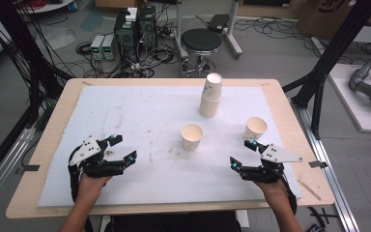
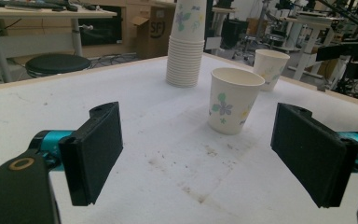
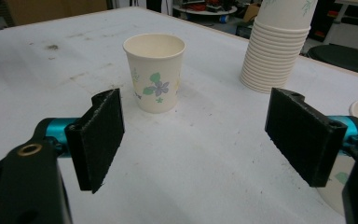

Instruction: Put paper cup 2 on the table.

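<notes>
Left claw (image 1: 124,149): held low over the near left of the table (image 1: 48,145), jaws spread wide, nothing between them.
Right claw (image 1: 243,153): near right of the table, jaws also wide and empty.
Middle cup (image 1: 192,137): stands upright on the white mat, between the two claws and a little beyond them; white paper with a small flower print, open mouth up, looks empty.
Right cup (image 1: 255,129): upright, just beyond the right claw, same print.
Stack of cups (image 1: 211,95): farther back, near the table's middle, many nested, tall.
Likely step: probably reaching for a loose cup.
Doing it well: close gently around the mid wall; thin paper dents easily and tips if nudged.
</notes>
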A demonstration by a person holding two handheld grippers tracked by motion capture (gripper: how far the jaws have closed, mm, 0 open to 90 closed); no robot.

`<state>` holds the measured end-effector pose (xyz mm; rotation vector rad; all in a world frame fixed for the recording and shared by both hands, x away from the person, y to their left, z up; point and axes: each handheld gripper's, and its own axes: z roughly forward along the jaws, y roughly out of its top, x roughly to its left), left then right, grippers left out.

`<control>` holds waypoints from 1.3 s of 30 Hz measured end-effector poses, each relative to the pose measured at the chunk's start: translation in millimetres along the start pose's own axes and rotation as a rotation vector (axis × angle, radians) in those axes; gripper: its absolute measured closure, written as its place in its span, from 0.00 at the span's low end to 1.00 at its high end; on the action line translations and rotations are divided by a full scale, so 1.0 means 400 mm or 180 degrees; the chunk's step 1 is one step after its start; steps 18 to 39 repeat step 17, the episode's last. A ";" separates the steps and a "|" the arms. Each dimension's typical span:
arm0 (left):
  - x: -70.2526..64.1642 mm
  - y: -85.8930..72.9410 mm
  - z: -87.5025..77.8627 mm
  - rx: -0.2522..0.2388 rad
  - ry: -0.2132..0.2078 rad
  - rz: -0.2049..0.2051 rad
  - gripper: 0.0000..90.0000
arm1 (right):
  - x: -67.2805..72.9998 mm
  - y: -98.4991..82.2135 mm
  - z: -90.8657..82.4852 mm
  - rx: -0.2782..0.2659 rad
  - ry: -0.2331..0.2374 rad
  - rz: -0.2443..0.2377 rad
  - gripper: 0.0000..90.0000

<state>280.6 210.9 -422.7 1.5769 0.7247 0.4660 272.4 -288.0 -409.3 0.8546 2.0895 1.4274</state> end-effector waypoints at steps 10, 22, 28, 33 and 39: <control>0.000 -0.001 0.000 0.0004 0.0009 0.0005 0.18 | -0.002 0.001 -0.003 -0.0004 -0.0019 -0.0030 0.23; 0.003 -0.002 0.002 0.0005 0.0014 -0.0011 0.18 | -0.003 0.000 -0.004 -0.0014 -0.0032 -0.0038 0.23; 0.003 -0.002 0.002 0.0005 0.0014 -0.0011 0.18 | -0.003 0.000 -0.004 -0.0014 -0.0032 -0.0038 0.23; 0.003 -0.002 0.002 0.0005 0.0014 -0.0011 0.18 | -0.003 0.000 -0.004 -0.0014 -0.0032 -0.0038 0.23; 0.003 -0.002 0.002 0.0005 0.0014 -0.0011 0.18 | -0.003 0.000 -0.004 -0.0014 -0.0032 -0.0038 0.23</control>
